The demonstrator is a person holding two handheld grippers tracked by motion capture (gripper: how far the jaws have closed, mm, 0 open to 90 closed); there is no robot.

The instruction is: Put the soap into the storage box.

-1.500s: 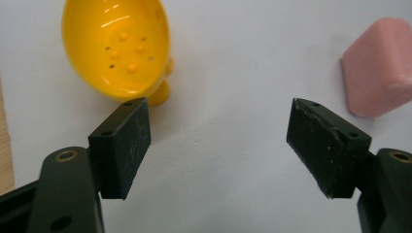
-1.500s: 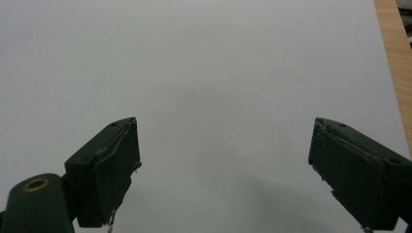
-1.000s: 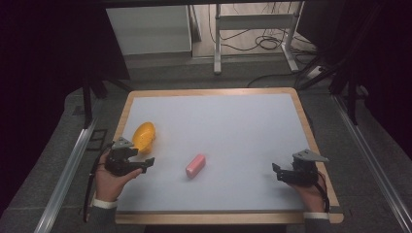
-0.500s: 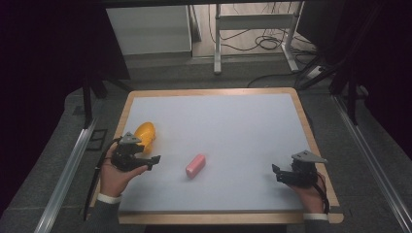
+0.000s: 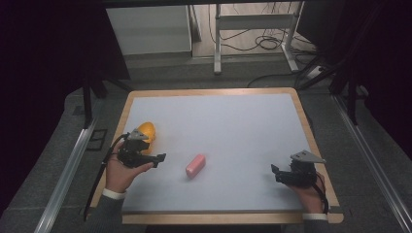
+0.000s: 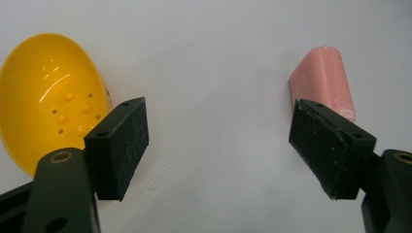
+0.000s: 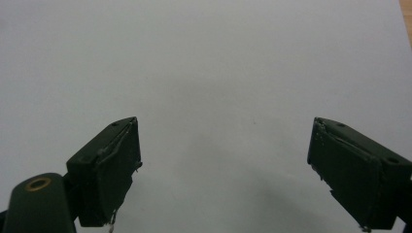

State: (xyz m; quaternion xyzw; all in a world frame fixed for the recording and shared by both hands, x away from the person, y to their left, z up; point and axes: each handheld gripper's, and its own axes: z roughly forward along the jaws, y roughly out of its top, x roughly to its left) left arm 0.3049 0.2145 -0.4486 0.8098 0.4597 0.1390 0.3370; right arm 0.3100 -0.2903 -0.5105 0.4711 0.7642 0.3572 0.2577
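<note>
Hands steady two grippers over a white desk [image 5: 233, 126] with a wooden rim, where a pink soap-like block [image 5: 195, 166] lies near the middle and a yellow perforated bowl [image 5: 145, 131] sits close to the left edge. Spread wide and holding nothing, the left gripper [image 5: 158, 158] hangs between the two, the bowl [image 6: 48, 97] beyond one jaw and the block [image 6: 324, 80] just past the other. At the desk's right side the right gripper [image 5: 275, 171] is likewise parted and empty, well apart from both things, over bare surface [image 7: 204, 73]. Judged by its look, the block is small, light and stiff, with smooth, possibly slippery faces; a hold across its two long flat sides, near mid-length, seems safest. Thin and light, the bowl would best be pinched at its rim.
</note>
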